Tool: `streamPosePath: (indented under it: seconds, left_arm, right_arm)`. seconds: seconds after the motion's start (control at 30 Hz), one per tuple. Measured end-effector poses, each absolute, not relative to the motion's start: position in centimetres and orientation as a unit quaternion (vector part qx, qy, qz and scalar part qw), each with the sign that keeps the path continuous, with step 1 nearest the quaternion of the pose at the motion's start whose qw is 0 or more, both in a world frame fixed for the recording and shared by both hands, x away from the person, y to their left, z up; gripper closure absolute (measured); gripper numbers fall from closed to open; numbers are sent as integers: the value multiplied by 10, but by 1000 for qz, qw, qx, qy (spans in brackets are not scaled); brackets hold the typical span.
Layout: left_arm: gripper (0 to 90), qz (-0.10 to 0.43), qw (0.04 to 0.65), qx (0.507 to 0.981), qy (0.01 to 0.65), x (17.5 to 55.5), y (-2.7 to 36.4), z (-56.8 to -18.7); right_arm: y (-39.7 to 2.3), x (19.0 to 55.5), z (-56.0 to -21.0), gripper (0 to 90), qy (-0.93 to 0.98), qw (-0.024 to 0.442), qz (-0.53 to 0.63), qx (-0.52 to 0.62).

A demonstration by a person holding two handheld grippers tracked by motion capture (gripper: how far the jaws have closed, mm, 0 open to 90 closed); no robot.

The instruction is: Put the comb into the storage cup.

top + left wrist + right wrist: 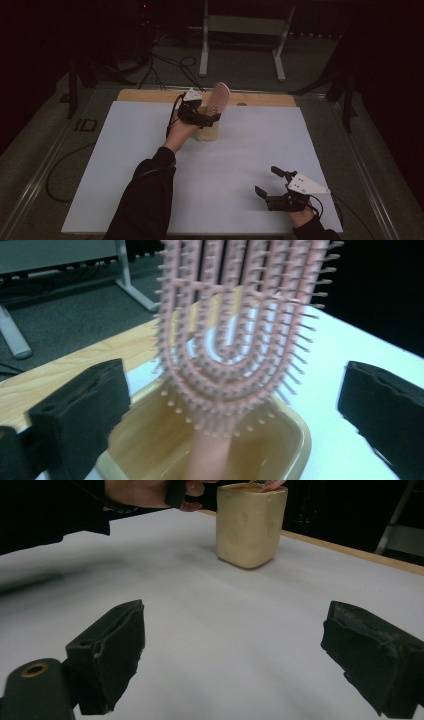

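The right gripper (274,186) rests on the near counter (240,150), jaws wide apart and empty. Farther off, the left gripper (204,119) stands with jaws fully spread, either side of the pink hairbrush (235,335), not touching. The brush stands handle-down in the beige cup (251,524). It is likely light and rigid with flexible bristles; grasp the handle or frame edge.

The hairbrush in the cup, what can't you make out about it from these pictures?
- Handle of the hairbrush: its lower end is blurred inside the cup in the left gripper view, so where it rests is unclear.
- High view: the left gripper covers the cup's rim.
- Right gripper view: the top edge cuts off the brush above the cup.
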State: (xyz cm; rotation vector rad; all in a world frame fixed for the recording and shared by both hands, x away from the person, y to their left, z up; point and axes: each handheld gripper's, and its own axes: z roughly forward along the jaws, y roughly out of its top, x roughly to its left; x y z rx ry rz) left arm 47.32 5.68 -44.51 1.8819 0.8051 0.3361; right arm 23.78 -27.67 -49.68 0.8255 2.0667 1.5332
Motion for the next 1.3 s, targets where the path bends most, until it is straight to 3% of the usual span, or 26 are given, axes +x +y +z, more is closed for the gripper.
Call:
streamPosePath:
  seconds: [1.3]
  left_arm:
    - [0,105,509,806,283,444,80,-416]
  right_arm:
    - [-276,238,-496,102,748,219,551,298]
